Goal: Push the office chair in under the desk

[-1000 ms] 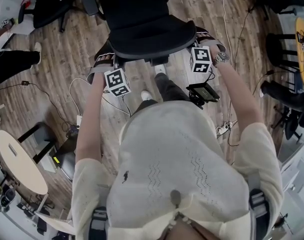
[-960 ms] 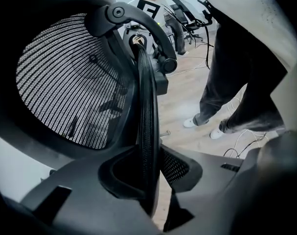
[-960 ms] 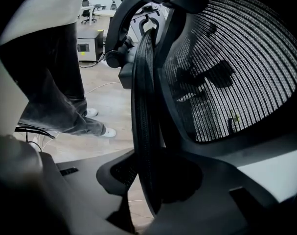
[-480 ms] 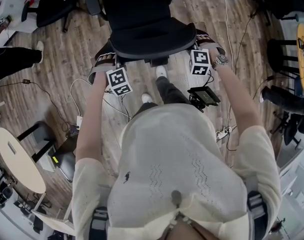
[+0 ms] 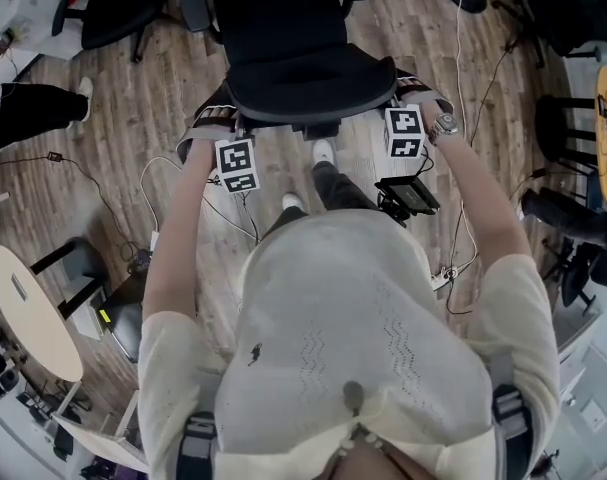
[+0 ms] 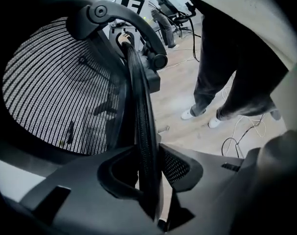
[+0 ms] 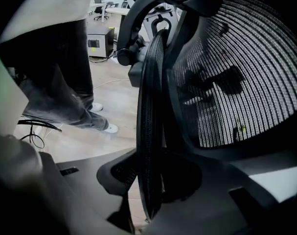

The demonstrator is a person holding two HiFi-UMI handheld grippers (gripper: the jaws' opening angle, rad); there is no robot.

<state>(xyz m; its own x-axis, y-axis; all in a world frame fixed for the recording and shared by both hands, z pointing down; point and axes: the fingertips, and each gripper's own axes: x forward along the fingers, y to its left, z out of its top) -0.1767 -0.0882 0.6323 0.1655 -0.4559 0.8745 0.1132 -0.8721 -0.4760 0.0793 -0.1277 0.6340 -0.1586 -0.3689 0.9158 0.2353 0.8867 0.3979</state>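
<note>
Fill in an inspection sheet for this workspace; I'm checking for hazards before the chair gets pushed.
Surface: wood-plank floor; no desk clearly identifiable.
Job's things: black office chair, its mesh backrest toward the person.
Clutter: black box-shaped device on the floor at left.
Grippers: left gripper and right gripper each shut on the backrest rim, one at each side.
Cables: white cable loose on the floor at left; power strip with leads at right, near the person's feet.
Surroundings: round table, second black chair, a bystander's leg.
</note>
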